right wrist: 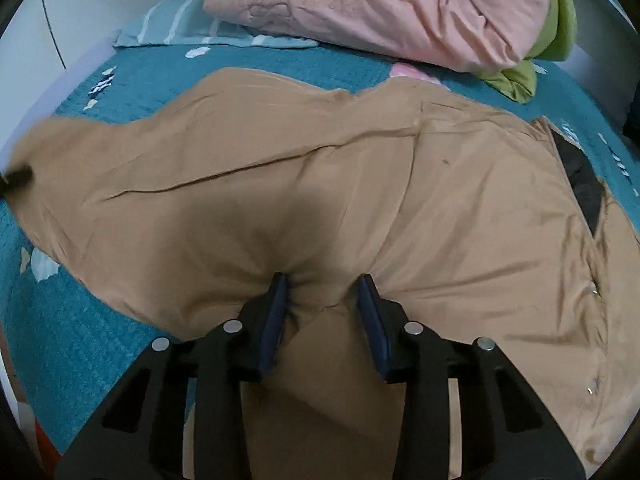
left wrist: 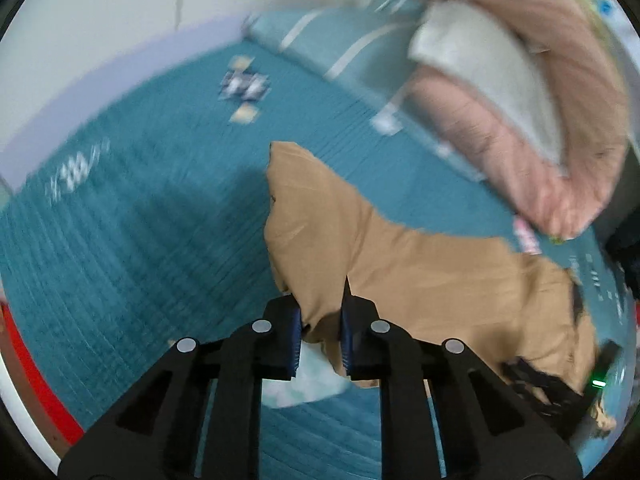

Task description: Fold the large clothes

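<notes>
Both the left gripper (left wrist: 320, 320) and right gripper (right wrist: 322, 300) pinch bunched edges of the soft, limp tan garment (right wrist: 320, 168) sprawled ahead on the bed (right wrist: 120, 320), best held at hems

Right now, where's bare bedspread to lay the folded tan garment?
Free: teal bedspread left of the tan garment, out to the wall. Crowded: far end, with pink quilt, striped pillow and green blanket. Both grippers, left and right, hold cloth.

No readable text, labels or numbers; white marks on teal bedspread (left wrist: 120, 240) too blurred.
</notes>
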